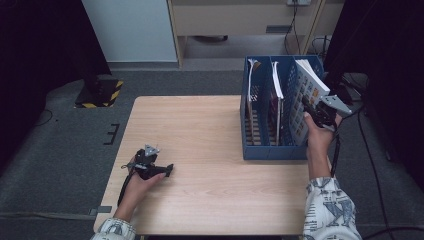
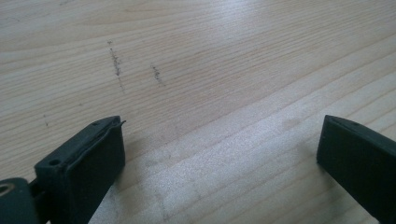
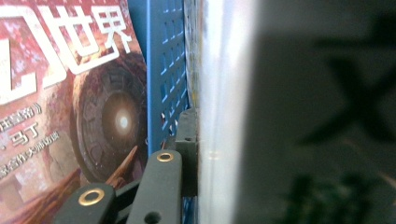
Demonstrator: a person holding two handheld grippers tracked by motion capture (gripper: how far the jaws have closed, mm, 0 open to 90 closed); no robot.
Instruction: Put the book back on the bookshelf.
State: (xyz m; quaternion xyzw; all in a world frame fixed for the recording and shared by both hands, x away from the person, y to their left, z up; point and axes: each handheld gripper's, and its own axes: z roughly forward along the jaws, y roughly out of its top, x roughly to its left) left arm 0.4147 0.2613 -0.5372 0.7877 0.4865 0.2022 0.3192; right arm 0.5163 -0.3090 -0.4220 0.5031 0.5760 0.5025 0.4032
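Lettering "世界" on red magazine (image 3: 70, 93), upper left. Right gripper (image 1: 312, 111) clamped on book (image 1: 309, 90) in blue rack (image 1: 272, 150); left gripper (image 2: 219, 154) jaws apart over bare table (image 1: 200, 125).

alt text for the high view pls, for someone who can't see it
The right tongs grip a thick book standing in the rightmost slot of a blue file rack at the right of a wooden table. The left tongs rest open on the table near its front left, holding nothing. Two more books stand in the rack's other slots.
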